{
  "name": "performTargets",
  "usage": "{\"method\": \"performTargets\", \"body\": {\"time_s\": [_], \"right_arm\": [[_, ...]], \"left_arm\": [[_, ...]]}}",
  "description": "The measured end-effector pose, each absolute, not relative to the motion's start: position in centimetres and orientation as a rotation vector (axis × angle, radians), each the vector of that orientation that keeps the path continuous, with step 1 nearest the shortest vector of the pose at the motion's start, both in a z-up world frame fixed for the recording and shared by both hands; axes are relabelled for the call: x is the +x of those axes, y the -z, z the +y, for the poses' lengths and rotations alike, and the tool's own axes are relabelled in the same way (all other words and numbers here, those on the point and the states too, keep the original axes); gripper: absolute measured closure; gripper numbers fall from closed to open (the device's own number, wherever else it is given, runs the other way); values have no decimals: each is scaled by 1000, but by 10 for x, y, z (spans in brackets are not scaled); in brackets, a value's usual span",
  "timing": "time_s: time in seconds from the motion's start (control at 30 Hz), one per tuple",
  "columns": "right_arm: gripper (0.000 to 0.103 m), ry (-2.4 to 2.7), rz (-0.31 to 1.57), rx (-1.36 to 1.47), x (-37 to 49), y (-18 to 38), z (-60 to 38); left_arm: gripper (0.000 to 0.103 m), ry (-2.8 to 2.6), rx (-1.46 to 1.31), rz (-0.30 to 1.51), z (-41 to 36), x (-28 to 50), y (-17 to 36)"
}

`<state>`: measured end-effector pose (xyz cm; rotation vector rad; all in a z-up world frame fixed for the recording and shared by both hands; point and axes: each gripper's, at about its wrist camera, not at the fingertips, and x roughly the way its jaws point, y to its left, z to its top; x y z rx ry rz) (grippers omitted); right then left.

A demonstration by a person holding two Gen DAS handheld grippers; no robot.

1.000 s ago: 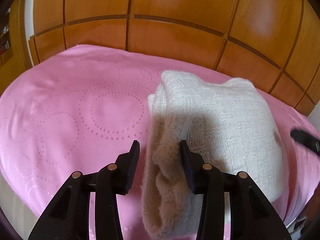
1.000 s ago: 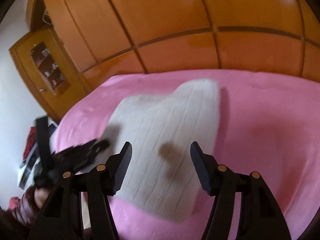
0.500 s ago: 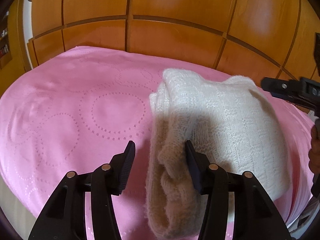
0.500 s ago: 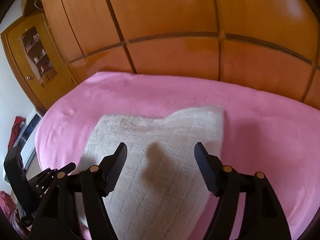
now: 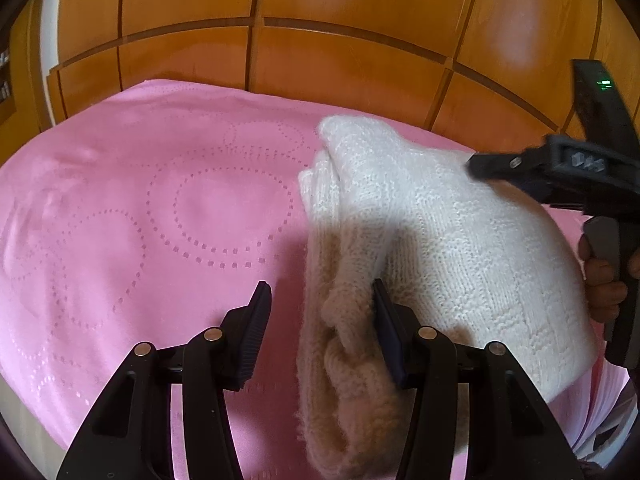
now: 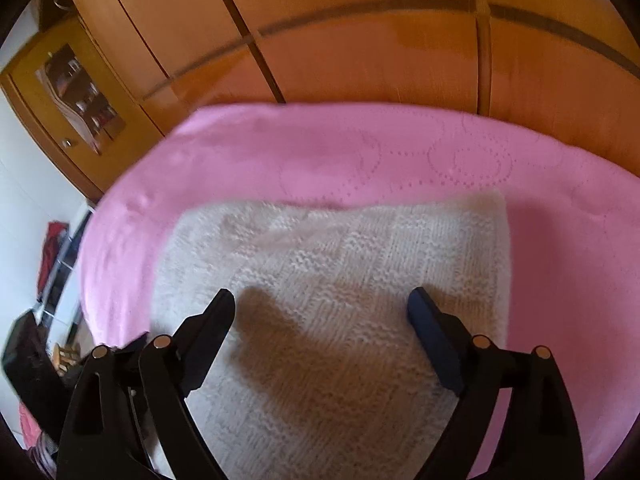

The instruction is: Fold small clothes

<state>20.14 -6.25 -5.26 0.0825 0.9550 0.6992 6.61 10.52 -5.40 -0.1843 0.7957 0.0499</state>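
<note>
Since a second ago my right gripper (image 6: pixel 320 312) has swung in over the white knit (image 6: pixel 340 280), jaws just opened wide, nothing between them. Left gripper (image 5: pixel 320 308) has spread too, rolled edge loose between its fingers. It lies folded on the pink bedspread (image 5: pixel 140 200); soft, light, fuzzy, so I'd pinch a thick folded edge. Wardrobe (image 5: pixel 320 60) behind, nothing blocking.

The white knitted garment (image 6: pixel 340 320) runs off the right wrist view at six o'clock, so its near hem is unseen. At nine o'clock, the shelf contents (image 6: pixel 80 96) are too small to identify. The right hand-held gripper (image 5: pixel 560 172) is cut off at three o'clock.
</note>
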Motion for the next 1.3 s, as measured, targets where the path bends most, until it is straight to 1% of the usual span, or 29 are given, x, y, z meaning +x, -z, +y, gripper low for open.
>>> {"method": "performTargets", "body": {"time_s": [0.03,0.23,0.4,0.6,0.7,0.87,0.9,0.93,0.97,1.0,1.03,1.13,1.3], "right_arm": [[10,-705,937,116,198,49,-70],[7,-695,882,293,185,38,-126],[7,-687,951,382,179,66,-156],[6,-750,1021,454,175,96,-157],[6,-792,1028,477,175,101,-151],[7,-858,1044,464,179,106,-131],[12,-866,1044,459,181,106,-127],[20,-873,1046,460,182,107,-123],[25,-874,1050,465,183,107,-121],[35,-875,1052,467,183,107,-120],[43,-870,1045,467,182,103,-119],[52,-851,990,417,166,84,-118],[54,-850,875,361,135,50,-129]], "left_arm": [[53,-50,-186,796,105,66,54],[53,-45,-204,798,107,65,52],[53,-37,-218,789,109,63,53],[53,-8,-224,785,113,63,54],[53,23,-255,787,118,63,56],[53,149,-416,795,143,67,69],[53,177,-460,797,149,68,73],[53,202,-506,799,154,68,78],[53,229,-549,801,159,69,82],[61,268,-593,802,163,70,86],[64,313,-630,802,165,70,88],[73,375,-693,788,166,68,89],[76,449,-717,773,148,63,77]]}}
